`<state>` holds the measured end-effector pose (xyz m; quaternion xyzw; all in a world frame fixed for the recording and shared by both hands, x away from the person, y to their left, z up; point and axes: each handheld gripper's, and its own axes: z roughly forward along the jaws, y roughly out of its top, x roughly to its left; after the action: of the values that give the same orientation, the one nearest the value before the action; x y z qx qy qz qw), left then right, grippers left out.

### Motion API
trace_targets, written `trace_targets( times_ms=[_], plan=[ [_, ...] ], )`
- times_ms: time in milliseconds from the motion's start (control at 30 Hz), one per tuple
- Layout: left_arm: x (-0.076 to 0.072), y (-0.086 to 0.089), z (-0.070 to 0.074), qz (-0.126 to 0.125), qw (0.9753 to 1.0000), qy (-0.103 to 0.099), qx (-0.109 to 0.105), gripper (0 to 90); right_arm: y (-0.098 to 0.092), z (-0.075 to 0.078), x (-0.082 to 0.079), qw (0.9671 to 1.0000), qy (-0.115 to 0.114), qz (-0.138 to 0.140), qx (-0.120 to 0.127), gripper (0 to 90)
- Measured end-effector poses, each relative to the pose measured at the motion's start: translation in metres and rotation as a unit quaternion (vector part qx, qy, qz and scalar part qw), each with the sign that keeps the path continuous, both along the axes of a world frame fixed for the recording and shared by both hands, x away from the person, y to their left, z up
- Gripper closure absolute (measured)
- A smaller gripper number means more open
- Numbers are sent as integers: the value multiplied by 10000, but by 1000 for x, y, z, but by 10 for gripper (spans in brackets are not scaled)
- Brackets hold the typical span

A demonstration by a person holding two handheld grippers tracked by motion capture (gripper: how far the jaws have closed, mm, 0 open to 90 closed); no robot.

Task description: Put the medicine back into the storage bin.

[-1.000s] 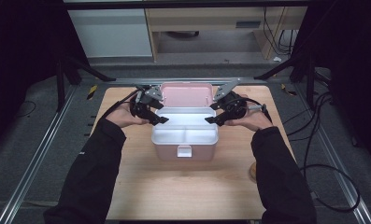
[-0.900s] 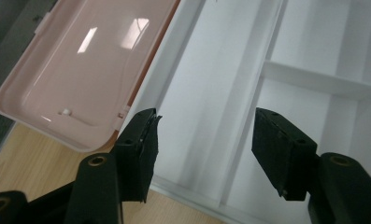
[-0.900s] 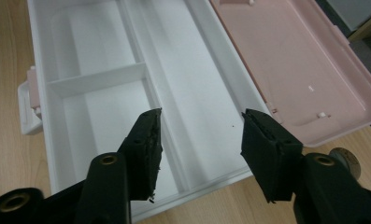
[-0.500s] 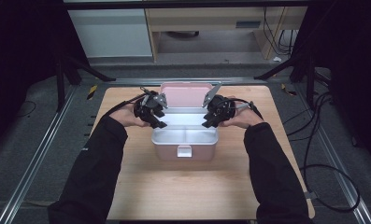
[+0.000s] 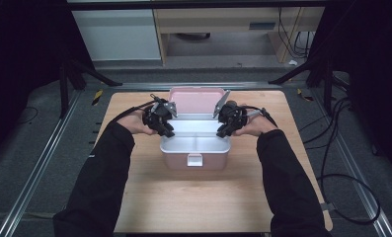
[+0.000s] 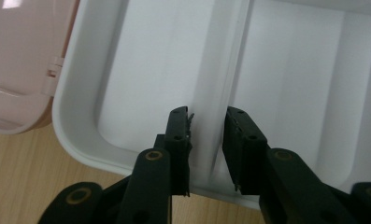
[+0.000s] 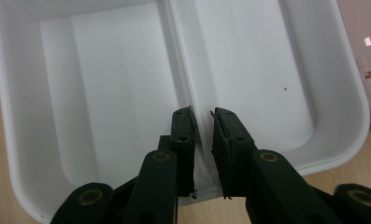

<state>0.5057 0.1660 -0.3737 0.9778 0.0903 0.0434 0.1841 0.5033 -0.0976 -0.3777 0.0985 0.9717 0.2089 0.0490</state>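
A: From the high view I see a dark room, a pale cabinet at the top of the frame, and the wooden table [image 5: 193, 197] in the middle. The pink box [image 5: 195, 148] stands at the table's centre with its lid [image 5: 196, 96] thrown back toward the top. What changed for you?

B: Both my hands moved in. A second ago the tools sat out at the box's two ends; now the left tool [image 5: 165, 129] and right tool [image 5: 225, 129] lean over the white tray [image 5: 195, 142] inside it.

A: And the left gripper view?

B: My left tool [image 6: 206, 135] is spread a little, one jaw on each side of the tray's centre divider [image 6: 218, 70], near its lower end. Not closed on it yet.

A: The right gripper view?

B: The same from the other end: the right tool [image 7: 203, 122] has its jaws close together, straddling the divider [image 7: 183, 60], a thin gap remaining. I judge both are lined up to pinch that ridge and lift the tray out; a squeeze comes next.
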Motion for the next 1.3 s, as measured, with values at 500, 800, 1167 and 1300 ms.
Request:
trace_targets(
  times_ms=[500,800,1167,1300],
  plan=[
    [5,1,1,-162,9994,301,17,844,1,1,3,9998,139,126,-87,839],
    [6,-9,6,-325,9981,279,434,860,-1,3,3,9997,79,209,-6,850],
    [4,-8,24,-329,9986,-1,410,865,-5,19,2,9995,-132,244,150,859],
    [2,-5,30,-336,9990,-71,294,863,-7,26,0,9989,-241,279,280,861]
  ],
)
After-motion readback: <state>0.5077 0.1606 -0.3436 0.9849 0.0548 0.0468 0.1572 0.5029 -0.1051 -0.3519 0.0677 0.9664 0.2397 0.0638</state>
